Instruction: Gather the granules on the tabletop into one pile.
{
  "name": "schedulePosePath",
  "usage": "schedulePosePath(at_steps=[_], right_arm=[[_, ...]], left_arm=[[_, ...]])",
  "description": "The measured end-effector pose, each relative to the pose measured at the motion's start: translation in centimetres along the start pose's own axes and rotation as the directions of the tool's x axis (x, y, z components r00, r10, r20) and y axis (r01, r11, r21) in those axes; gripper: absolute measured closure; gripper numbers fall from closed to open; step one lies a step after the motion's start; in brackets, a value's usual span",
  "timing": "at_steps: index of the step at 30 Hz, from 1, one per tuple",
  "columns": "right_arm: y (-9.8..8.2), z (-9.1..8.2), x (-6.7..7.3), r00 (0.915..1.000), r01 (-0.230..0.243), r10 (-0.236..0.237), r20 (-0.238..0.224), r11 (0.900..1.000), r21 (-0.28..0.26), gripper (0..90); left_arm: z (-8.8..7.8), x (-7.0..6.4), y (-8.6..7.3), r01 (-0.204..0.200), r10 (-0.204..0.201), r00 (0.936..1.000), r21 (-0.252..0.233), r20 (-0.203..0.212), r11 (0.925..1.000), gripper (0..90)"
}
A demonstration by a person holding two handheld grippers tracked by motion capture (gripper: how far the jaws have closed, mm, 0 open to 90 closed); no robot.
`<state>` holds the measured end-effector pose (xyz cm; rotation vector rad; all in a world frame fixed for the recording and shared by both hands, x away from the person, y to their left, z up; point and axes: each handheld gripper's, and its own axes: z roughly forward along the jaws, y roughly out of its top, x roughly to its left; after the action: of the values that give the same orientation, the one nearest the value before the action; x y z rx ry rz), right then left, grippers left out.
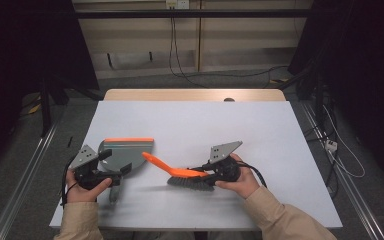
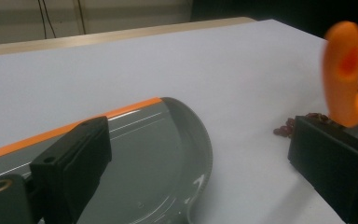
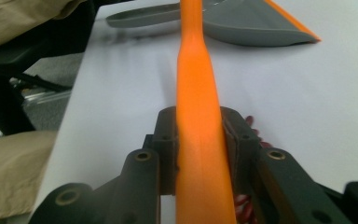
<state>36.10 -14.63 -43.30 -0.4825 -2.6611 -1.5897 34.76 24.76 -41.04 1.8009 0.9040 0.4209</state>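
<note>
A grey dustpan (image 1: 130, 150) with an orange front lip lies flat on the white table (image 1: 205, 120), left of centre. My left gripper (image 1: 116, 161) hovers over its near side, open; in the left gripper view its jaws (image 2: 200, 140) stand wide apart above the dustpan (image 2: 158, 158). A hand brush (image 1: 190, 181) with grey bristles rests to the right of the pan. My right gripper (image 1: 203, 173) is shut on its orange handle (image 3: 198, 93), which points toward the dustpan (image 3: 242, 23). Small dark red bits (image 2: 286, 128) lie on the table by the brush.
A wooden strip (image 1: 195, 95) runs along the table's far edge. Cables (image 1: 180, 65) trail over the floor behind, and more cables and a plug (image 1: 332, 146) lie at the right. Beige sleeves (image 1: 280, 215) come in from the near edge.
</note>
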Motion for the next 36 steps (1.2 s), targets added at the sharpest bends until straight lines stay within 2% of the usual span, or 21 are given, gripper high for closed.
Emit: schedulePosePath(at_steps=[3,9,11,17,20,22,23,25,27,30,33,35,36], right_arm=[[0.1,0.2,-0.8,0.9999,-0.004,0.004,0.011,1.0,-0.003,70.8],[0.7,0.7,-1.4,0.9997,0.009,-0.009,0.024,1.0,-0.001,70.8],[0.7,0.8,-1.6,0.9999,0.001,-0.001,0.013,1.0,-0.006,70.9],[1.2,0.6,-1.1,0.9997,-0.023,0.023,0.0,0.999,-0.039,70.8],[1.6,-0.2,-0.7,0.9975,-0.062,0.065,0.029,0.995,-0.078,70.8],[1.8,-1.0,-0.4,0.9922,-0.085,0.093,0.083,0.992,-0.096,70.8],[1.7,-1.4,-0.3,0.9868,-0.095,0.107,0.122,0.99,-0.102,70.8],[1.5,-2.3,0.0,0.9691,-0.121,0.143,0.201,0.985,-0.119,70.8],[1.0,-3.1,0.2,0.9447,-0.152,0.188,0.269,0.977,-0.148,70.8],[0.1,-4.3,0.5,0.8912,-0.187,0.238,0.386,0.968,-0.165,70.8],[-0.8,-5.0,0.8,0.8424,-0.232,0.292,0.453,0.955,-0.185,70.8],[-1.1,-5.4,1.1,0.7989,-0.246,0.309,0.516,0.951,-0.189,70.8],[-1.3,-5.6,1.3,0.7802,-0.255,0.321,0.537,0.947,-0.196,70.8]], left_arm=[[0.0,0.0,0.0,0.0,0.0,1.0,0.001,0.0,1.0,6.0],[0.1,0.0,0.0,0.001,-0.001,1.0,0.001,0.002,1.0,6.0],[0.1,0.0,0.0,0.001,-0.001,1.0,0.002,0.001,1.0,6.0],[0.1,0.0,0.0,0.001,-0.001,1.0,0.003,0.001,1.0,6.0],[0.0,-0.1,0.0,0.003,-0.003,1.0,0.002,0.001,1.0,6.0],[0.0,-0.1,0.0,0.001,-0.001,1.0,0.001,0.002,1.0,5.9],[0.0,-0.1,0.0,-0.005,0.005,1.0,0.001,0.002,1.0,5.9],[0.0,-0.2,0.0,-0.003,0.003,1.0,-0.002,0.004,1.0,6.0],[0.0,-0.2,0.1,-0.003,0.003,1.0,-0.003,0.007,1.0,5.9],[0.0,-0.2,0.2,-0.002,0.002,0.9999,-0.007,0.015,1.0,5.9],[0.0,-0.2,0.2,-0.001,0.001,0.9998,-0.016,0.018,0.9999,5.9],[-0.1,0.0,0.3,0.003,-0.002,0.9998,-0.025,0.022,0.9997,5.9],[-0.1,0.0,0.3,0.01,-0.009,0.9997,-0.028,0.021,0.9996,5.9]])
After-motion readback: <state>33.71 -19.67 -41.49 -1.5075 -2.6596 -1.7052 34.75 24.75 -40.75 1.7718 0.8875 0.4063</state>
